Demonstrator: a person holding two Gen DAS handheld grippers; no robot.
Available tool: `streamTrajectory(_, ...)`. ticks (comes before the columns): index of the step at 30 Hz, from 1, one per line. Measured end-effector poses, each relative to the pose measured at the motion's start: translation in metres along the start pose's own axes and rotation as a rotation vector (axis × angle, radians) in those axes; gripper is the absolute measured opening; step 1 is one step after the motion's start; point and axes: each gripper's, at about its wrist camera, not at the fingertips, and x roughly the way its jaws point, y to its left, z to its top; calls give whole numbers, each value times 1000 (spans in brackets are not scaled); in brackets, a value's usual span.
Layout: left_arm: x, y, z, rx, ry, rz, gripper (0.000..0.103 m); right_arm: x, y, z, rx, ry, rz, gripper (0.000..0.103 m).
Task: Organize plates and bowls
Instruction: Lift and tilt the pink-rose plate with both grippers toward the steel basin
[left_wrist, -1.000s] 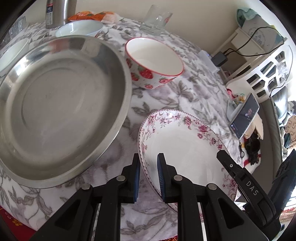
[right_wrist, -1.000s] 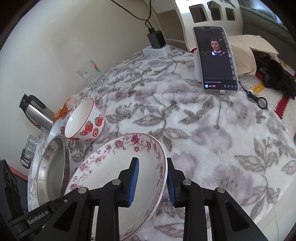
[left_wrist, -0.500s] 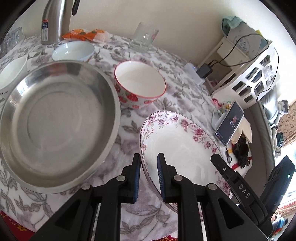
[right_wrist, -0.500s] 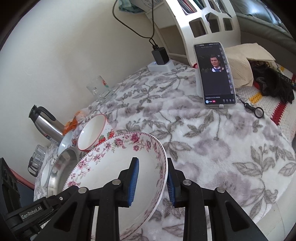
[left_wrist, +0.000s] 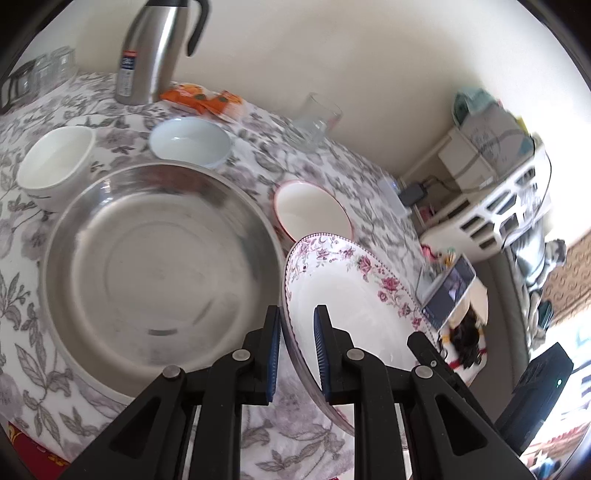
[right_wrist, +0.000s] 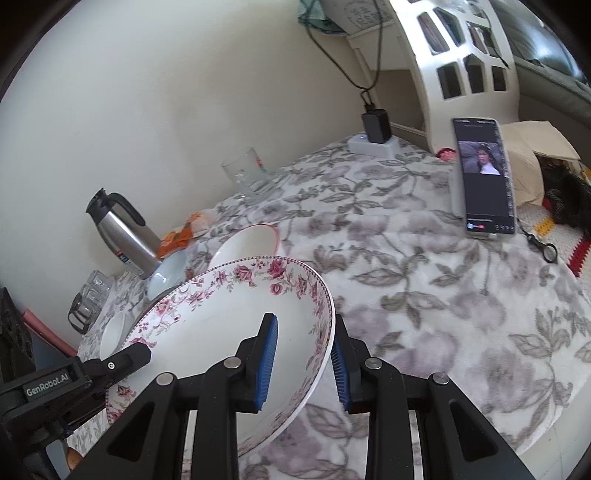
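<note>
Left wrist view: my left claw (left_wrist: 297, 350) is clamped on the near rim of the floral plate (left_wrist: 351, 295), one blue pad outside the rim and one inside the well. My right claw (right_wrist: 303, 363) grips the opposite rim of the same plate (right_wrist: 229, 325) in the same manner, one pad inside, one outside. The plate is held clear of the tabletop (right_wrist: 424, 295) between the two claws, tilted, with its far edge higher in the right wrist view.

Just beside the plate, toward the tabletop's left side in the left wrist view, lies a large steel basin (left_wrist: 159, 273), flat on the flowered cloth. Beyond the plate's far rim stands a red-rimmed bowl (left_wrist: 312, 212), partly hidden by the plate. Past the basin, toward the wall edge, stand a pale blue bowl (left_wrist: 190, 142) and a white bowl (left_wrist: 55, 160), apart from each other. A steel flask (left_wrist: 151, 51) stands upright at the wall edge, with an orange packet (left_wrist: 203, 99) just beside it and a clear glass mug (left_wrist: 314, 116) further along the same edge.

In the right wrist view a phone (right_wrist: 484, 177) is propped at the tabletop's far right edge, its screen lit, well apart from the plate.
</note>
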Motion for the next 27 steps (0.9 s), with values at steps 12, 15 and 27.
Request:
streamTrajectory(12,-31,60,28,-150,-63,-63,19,14,64,0,-80,25,66,30)
streamTrajectory(15,-38,76,35,-187,-82,-75,18,20,77,1,-76,34,92,30)
streamTrajectory(27,-56,128,55,-267,-140,-35,18,41,142,11,-160,42,149,30)
